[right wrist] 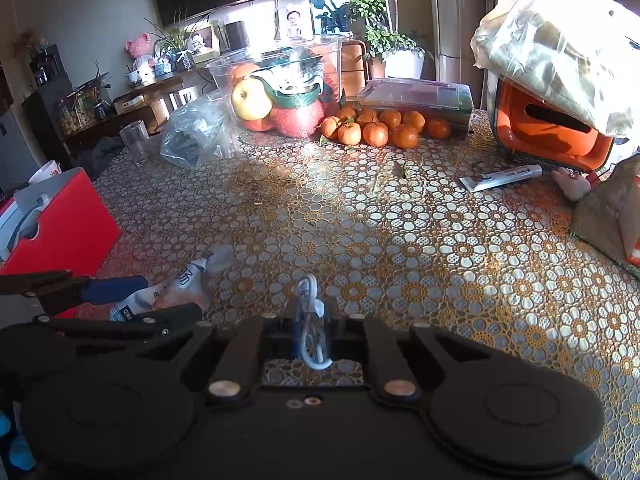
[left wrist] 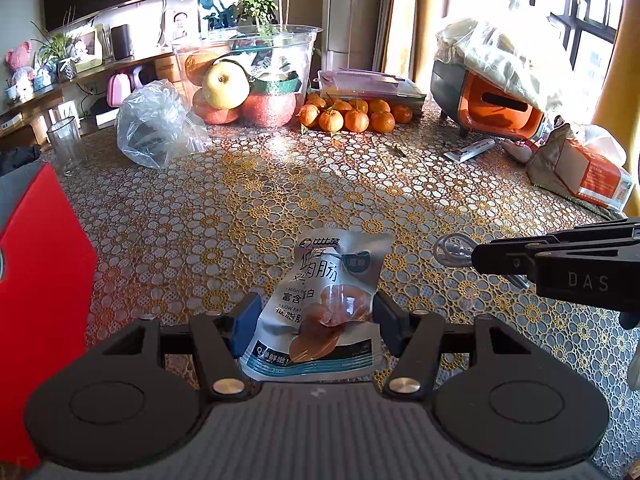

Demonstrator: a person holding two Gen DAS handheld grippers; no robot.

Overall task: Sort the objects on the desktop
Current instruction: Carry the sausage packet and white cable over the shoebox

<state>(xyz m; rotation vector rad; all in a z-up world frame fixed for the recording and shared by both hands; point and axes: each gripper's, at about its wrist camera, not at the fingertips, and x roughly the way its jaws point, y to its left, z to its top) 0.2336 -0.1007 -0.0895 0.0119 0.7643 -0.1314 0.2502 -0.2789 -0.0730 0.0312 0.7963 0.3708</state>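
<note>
My left gripper (left wrist: 316, 316) is shut on a silver snack packet (left wrist: 320, 280) with a printed sausage picture; its blue pads press the packet's two sides, and it hangs above the lace tablecloth (left wrist: 280, 200). In the right wrist view the same packet (right wrist: 188, 280) shows at lower left between the left gripper's fingers (right wrist: 116, 284). My right gripper (right wrist: 310, 312) is shut on a coiled white cable (right wrist: 308, 288), a loop of which hangs below the pads. From the left wrist view the right gripper (left wrist: 476, 258) enters at the right edge with the cable (left wrist: 452, 248) at its tip.
A red box (left wrist: 40, 280) stands at the left edge. At the back are a drinking glass (left wrist: 66, 144), a plastic bag (left wrist: 156, 128), a clear fruit bowl (left wrist: 248, 40) and tangerines (left wrist: 352, 114). An orange tissue holder (left wrist: 492, 104), a tube (left wrist: 472, 150) and a tissue pack (left wrist: 588, 172) lie right.
</note>
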